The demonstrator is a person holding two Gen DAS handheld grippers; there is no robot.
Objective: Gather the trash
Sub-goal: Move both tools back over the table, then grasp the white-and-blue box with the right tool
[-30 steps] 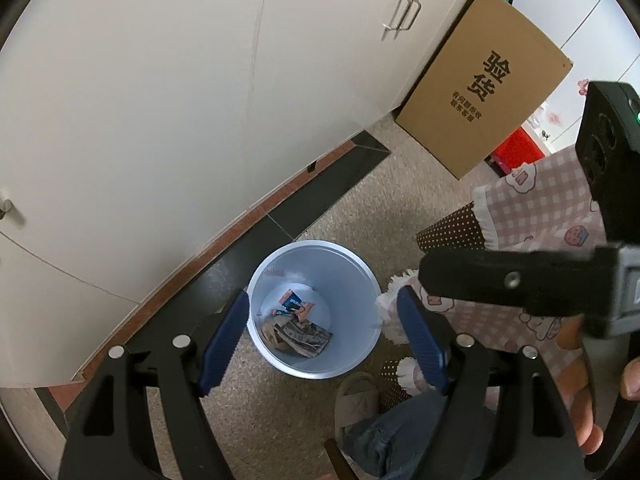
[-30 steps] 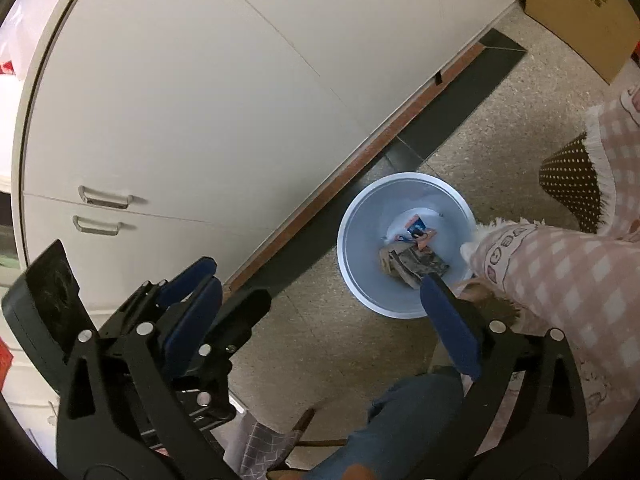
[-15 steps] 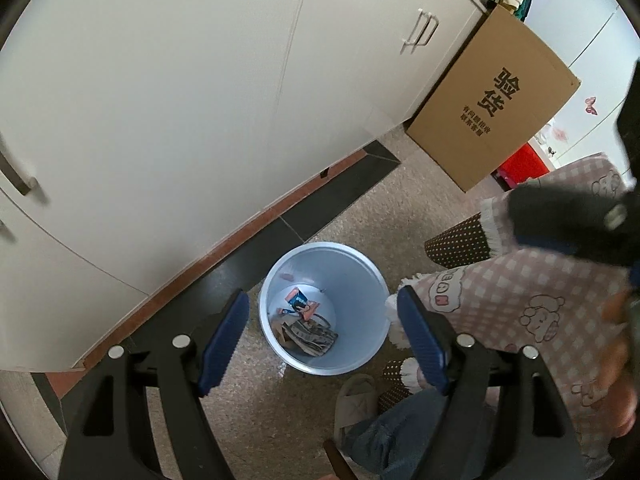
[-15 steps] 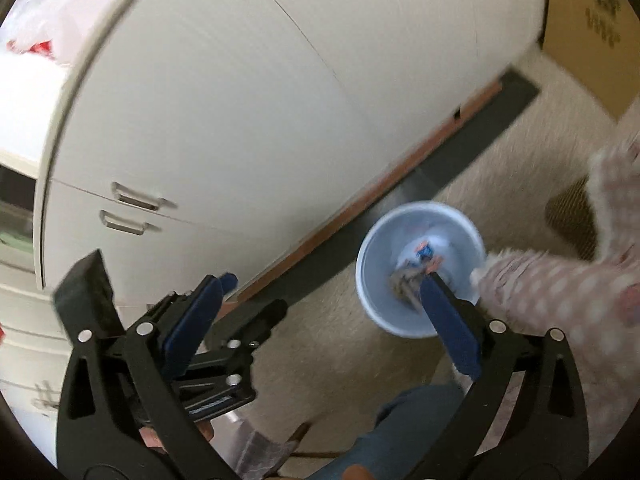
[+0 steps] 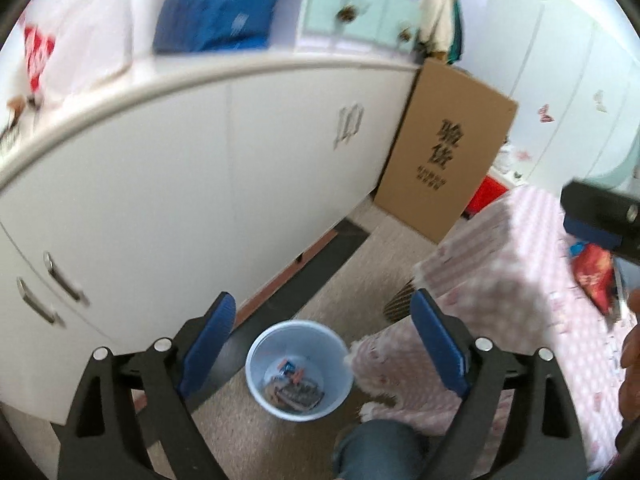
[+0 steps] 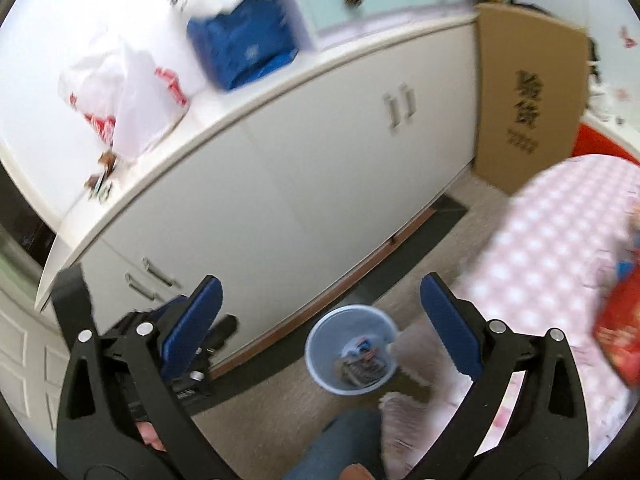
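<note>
1. The pale blue trash bin [image 5: 300, 372] stood on the speckled floor [image 5: 248, 436] just in front of the white cabinet [image 5: 200, 184]; crumpled wrappers [image 5: 294, 386] lay at its bottom.
2. A red snack packet [image 5: 594, 276] lay on the pink checked tablecloth [image 5: 496, 264], well apart from the bin.
3. The left gripper [image 5: 322, 344] hung above the bin, jaws spread wide and empty; the right gripper [image 6: 322, 324] likewise gaped with nothing between its pads.
4. A cardboard box [image 5: 444, 152] leaned against the cabinet's end.
</note>
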